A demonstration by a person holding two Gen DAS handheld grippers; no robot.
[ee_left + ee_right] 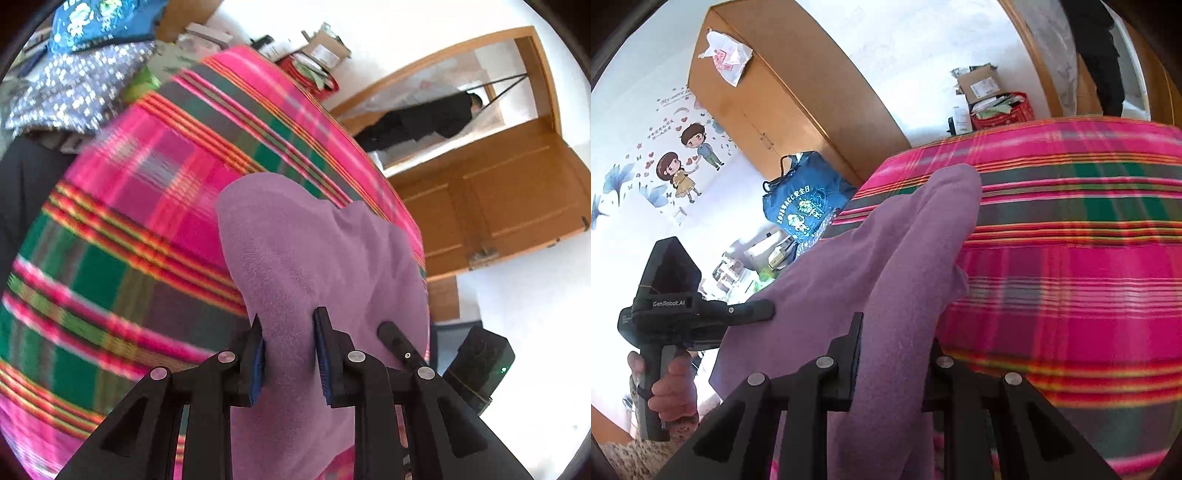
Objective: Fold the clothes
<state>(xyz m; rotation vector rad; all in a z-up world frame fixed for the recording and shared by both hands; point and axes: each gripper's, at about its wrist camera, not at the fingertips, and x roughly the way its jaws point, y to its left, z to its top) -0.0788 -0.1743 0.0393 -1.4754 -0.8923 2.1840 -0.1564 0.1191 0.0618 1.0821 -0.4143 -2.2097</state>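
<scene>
A purple fleece garment (pixel 314 251) hangs bunched above a bed with a pink and green plaid cover (pixel 147 221). My left gripper (pixel 290 319) is shut on one part of it, with fabric pinched between the blue pads. One black finger (pixel 395 341) of the other gripper lies against the cloth to the right. In the right wrist view the same garment (pixel 886 251) drapes over my right gripper (pixel 895 332), which is shut on it; the cloth hides the right finger. A hand (pixel 672 387) holds the left tool's handle at lower left.
The plaid bed (pixel 1071 277) fills most of both views. A blue bag (pixel 805 199), a wooden wardrobe (pixel 783 92), boxes and a red basket (pixel 1001 110) stand beyond it. A person in black (pixel 424 122) stands in the doorway by a wooden door (pixel 498 199). Sequinned cushions (pixel 74 88) lie at the bed's far end.
</scene>
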